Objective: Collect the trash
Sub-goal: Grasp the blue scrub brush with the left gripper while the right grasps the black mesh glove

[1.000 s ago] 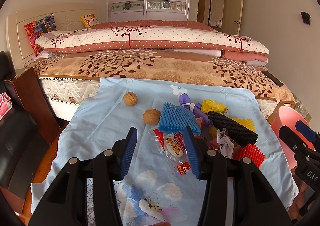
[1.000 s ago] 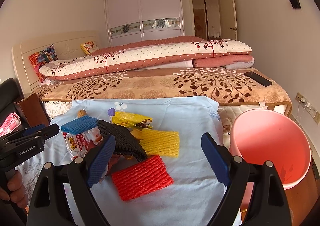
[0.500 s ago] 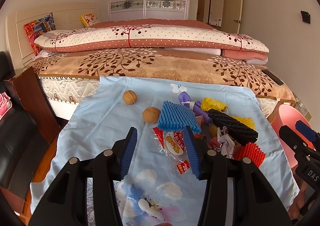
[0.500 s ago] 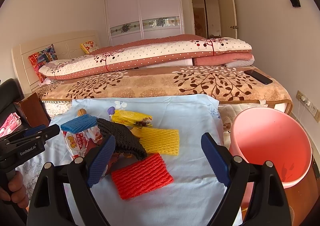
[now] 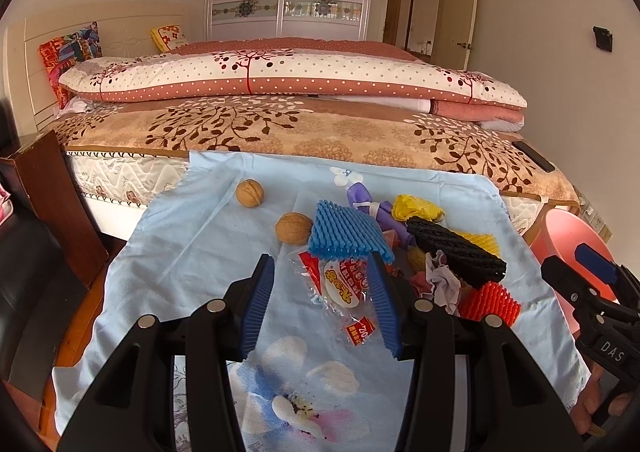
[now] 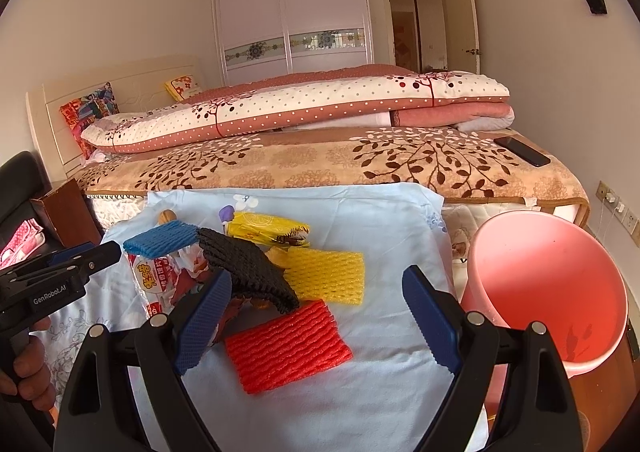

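Trash lies in a pile on a light blue cloth (image 5: 192, 252): a clear snack wrapper (image 5: 344, 284), blue foam net (image 5: 348, 234), black foam net (image 5: 456, 252), red foam net (image 6: 288, 344), yellow foam net (image 6: 326, 274), yellow wrapper (image 6: 268, 228) and two walnuts (image 5: 250, 193). My left gripper (image 5: 320, 304) is open, its fingers either side of the snack wrapper, just short of it. My right gripper (image 6: 316, 316) is open wide above the red net. A pink bin (image 6: 552, 292) stands to the right.
A bed with a brown leaf blanket (image 5: 320, 132) and folded quilts lies behind the cloth. A phone (image 6: 522, 151) rests on its right edge. A dark wooden board (image 5: 44, 196) and black seat (image 5: 36, 292) are on the left. A wall socket (image 6: 616, 208) is at far right.
Both grippers have crept slightly forward toward the trash pile. Nothing was taken hold of and the jaws keep the same opening.
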Motion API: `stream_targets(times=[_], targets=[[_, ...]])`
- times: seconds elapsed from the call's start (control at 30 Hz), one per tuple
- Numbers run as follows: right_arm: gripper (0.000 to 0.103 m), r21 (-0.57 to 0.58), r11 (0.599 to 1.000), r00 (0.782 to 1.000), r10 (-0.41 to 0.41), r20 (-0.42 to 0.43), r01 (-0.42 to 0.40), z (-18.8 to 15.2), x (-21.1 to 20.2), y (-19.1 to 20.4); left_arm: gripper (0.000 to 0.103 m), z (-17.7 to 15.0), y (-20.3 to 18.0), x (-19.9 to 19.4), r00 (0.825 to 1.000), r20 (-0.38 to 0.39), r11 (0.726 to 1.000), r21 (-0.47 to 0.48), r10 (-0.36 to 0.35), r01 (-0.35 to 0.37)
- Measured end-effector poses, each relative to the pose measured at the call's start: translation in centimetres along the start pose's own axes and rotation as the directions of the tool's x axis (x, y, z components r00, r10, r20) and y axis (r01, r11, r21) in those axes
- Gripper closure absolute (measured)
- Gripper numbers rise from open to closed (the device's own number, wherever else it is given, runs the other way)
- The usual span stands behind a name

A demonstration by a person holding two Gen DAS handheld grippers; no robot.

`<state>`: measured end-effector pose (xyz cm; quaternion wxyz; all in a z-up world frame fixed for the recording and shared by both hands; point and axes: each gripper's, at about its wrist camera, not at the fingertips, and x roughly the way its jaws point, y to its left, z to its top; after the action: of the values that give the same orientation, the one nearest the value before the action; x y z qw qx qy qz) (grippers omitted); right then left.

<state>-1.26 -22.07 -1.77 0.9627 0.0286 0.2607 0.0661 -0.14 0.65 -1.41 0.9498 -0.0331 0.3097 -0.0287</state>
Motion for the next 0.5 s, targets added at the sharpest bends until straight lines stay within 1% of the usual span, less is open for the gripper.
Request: stream_targets(times=[0.2, 0.3, 0.33, 0.5], targets=[[0.017, -0.017, 0.999, 0.999, 0.031, -0.018, -0.032, -0.1, 0.3, 0.4, 0.055, 0.3, 0.4, -0.6, 0.999, 0.017, 0.999, -0.004, -0.044, 0.044], [0.017, -0.043, 0.997, 0.997, 0.068, -0.029, -0.069, 0.1, 0.7, 1.1, 0.055, 0.6, 0.6, -0.6, 0.996, 0.003, 0.996, -0.023, -0.09, 0.09], [0.019, -0.054, 0.995, 0.996, 0.082, -0.032, -0.083, 0.2, 0.8, 1.4, 0.055, 0.7, 0.7, -0.6, 0.995, 0.001, 0.995, -0.027, -0.095, 0.095], [0.022, -0.109, 0.984, 0.989, 0.137, -0.058, -0.143, 1.1, 2.0, 3.1, 0.055, 0.9, 0.7, -0.8, 0.996, 0.011, 0.996, -0.018, -0.087, 0.087]])
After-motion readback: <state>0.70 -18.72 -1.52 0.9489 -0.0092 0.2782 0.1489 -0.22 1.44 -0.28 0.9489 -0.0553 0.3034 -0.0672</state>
